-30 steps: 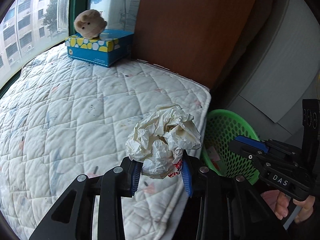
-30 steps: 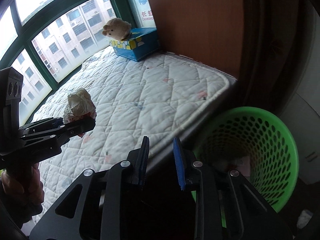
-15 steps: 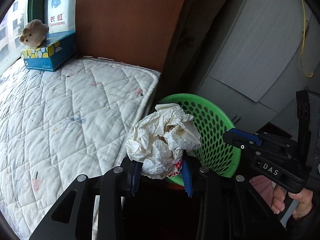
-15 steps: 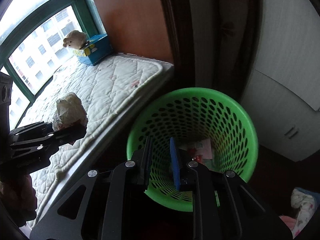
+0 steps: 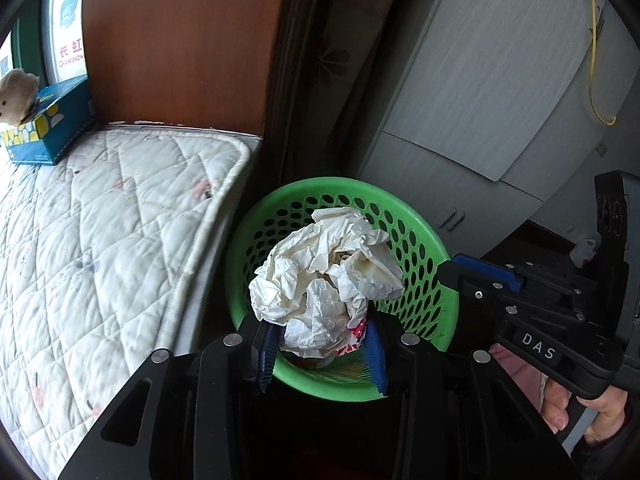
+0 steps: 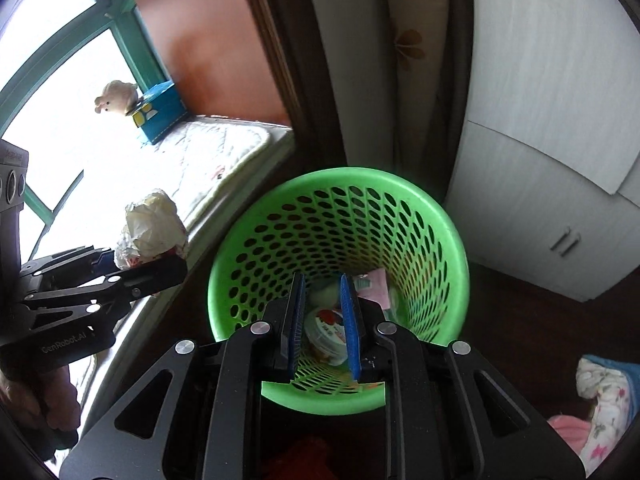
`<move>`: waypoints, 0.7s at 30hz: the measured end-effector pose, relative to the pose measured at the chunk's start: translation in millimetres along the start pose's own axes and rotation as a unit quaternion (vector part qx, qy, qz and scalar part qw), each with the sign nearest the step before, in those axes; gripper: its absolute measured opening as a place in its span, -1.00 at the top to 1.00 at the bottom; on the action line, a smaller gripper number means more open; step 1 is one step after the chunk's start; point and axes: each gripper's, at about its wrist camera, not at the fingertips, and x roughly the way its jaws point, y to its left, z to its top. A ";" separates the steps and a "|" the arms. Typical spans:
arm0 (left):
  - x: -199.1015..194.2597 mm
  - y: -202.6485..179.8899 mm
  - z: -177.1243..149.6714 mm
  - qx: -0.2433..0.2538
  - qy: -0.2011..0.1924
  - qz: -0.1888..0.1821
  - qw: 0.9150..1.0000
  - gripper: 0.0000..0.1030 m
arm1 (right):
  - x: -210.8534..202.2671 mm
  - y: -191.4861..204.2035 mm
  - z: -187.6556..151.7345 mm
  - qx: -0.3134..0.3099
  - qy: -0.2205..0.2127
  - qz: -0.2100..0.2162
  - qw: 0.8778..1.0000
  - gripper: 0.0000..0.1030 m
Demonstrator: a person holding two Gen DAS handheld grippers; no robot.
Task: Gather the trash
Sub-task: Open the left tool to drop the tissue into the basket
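Note:
My left gripper (image 5: 322, 350) is shut on a crumpled white paper ball (image 5: 324, 276) with a bit of red wrapper, held above the green mesh basket (image 5: 424, 240). In the right wrist view the paper ball (image 6: 154, 228) and left gripper (image 6: 132, 268) sit left of the basket (image 6: 400, 208). My right gripper (image 6: 322, 320) is over the basket's near rim, jaws slightly apart with nothing between them. Trash lies on the basket floor: a round lid (image 6: 326, 330) and a pink wrapper (image 6: 374, 284).
A quilted white mattress (image 5: 100, 240) lies to the left, with a blue tissue box (image 5: 52, 128) and a plush toy (image 5: 16, 96) at its far end. A grey cabinet (image 5: 480, 100) stands behind the basket. Bundled cloth (image 6: 600, 408) lies on the floor at right.
Both grippers swung right from the mattress to the basket. The left gripper carried the paper ball from over the bed edge to above the basket. The right gripper's jaws opened slightly.

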 end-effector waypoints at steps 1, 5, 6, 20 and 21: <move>2.8 -1.7 1.1 0.000 0.002 -0.001 1.000 0.27 | -0.3 -2.8 -0.1 0.003 0.000 -0.002 1.000 0.63; 14.8 -4.7 3.5 0.000 0.012 -0.003 1.000 0.16 | -2.6 -13.2 -0.9 0.014 -0.001 -0.005 1.000 0.55; 17.7 -4.8 3.7 -0.001 0.015 -0.004 1.000 0.12 | -2.9 -15.4 -1.0 0.017 -0.001 -0.006 1.000 0.54; 27.4 -1.6 -3.3 -0.006 0.020 0.015 1.000 -0.39 | -6.8 -31.2 -4.9 0.042 -0.006 -0.007 0.999 0.12; 24.1 -0.5 -5.1 -0.005 0.018 0.021 1.000 -0.40 | -7.3 -30.2 -5.7 0.042 -0.006 -0.005 0.999 0.10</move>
